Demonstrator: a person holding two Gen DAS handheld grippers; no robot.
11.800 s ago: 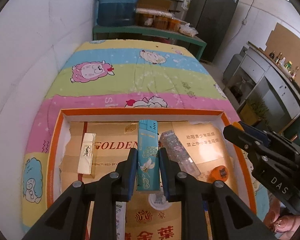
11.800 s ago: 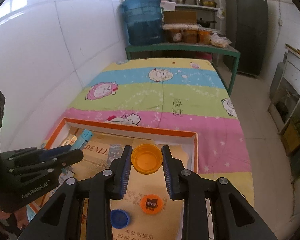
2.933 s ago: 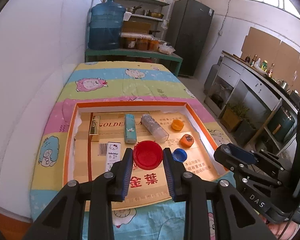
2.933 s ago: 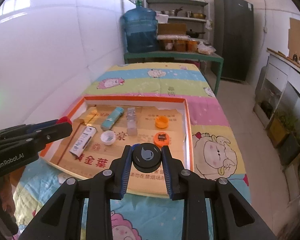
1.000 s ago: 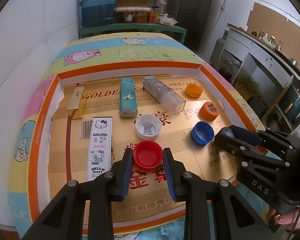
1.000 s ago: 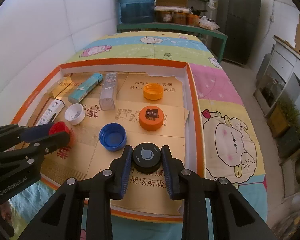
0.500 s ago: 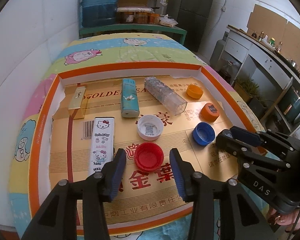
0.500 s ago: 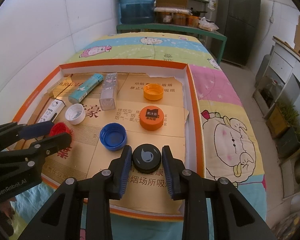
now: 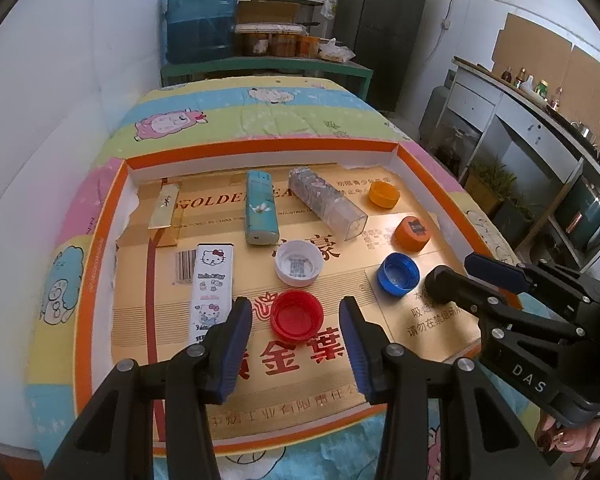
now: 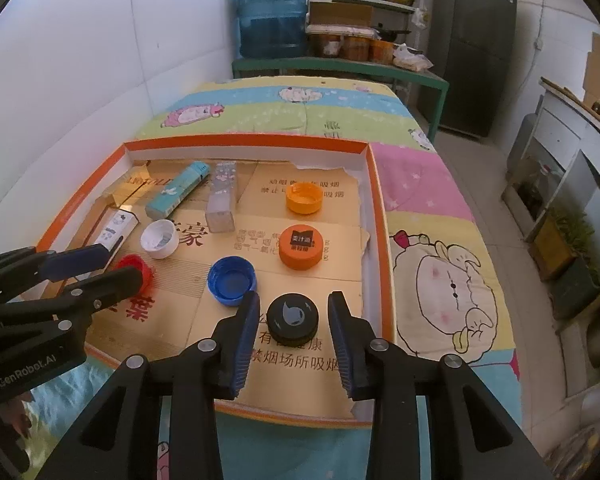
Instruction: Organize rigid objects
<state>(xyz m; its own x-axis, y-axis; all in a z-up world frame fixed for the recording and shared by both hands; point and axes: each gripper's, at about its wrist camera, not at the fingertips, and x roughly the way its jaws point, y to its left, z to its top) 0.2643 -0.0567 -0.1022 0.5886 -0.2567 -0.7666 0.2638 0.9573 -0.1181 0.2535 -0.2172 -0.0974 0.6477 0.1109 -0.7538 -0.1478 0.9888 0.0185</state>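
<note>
Resting surface: a bed (image 9: pixel 236 120) under a cartoon-sheep sheet carries everything; it runs well beyond the tray at the far end.
Tray: an orange-rimmed shallow box tray (image 9: pixel 260 146), lined with flattened gold cardboard, holds all the sorted items.
Long items: a Hello Kitty box (image 9: pixel 213 280), a teal lighter (image 9: pixel 260 208), a clear patterned case (image 9: pixel 324 204) and a small gold box (image 9: pixel 165 210) lie in the far and left part.
Caps: white cap (image 9: pixel 299 267), blue cap (image 9: pixel 398 273), orange cap with a dark label (image 9: pixel 414 232) and plain orange cap (image 9: pixel 384 193) sit apart on the right half.
Just changed, left: the left gripper (image 9: pixel 296 334) pinched the red cap (image 9: pixel 297 314) a second ago; now its fingers stand spread, clear of the cap, which lies flat on the liner between them.
Just changed, right: the right gripper (image 10: pixel 294 334) is opening, its fingers parting from the black cap (image 10: pixel 293 317), which rests on the liner between them.
Meaning: both caps look placed in the near row, so this pair seems done and both hands are free.
Edges: the black cap lies near the tray's right wall and near edge; the blue cap is just beside the right gripper's left finger.
Open room: bare liner lies near and right of the red cap; backing straight out looks safest.
</note>
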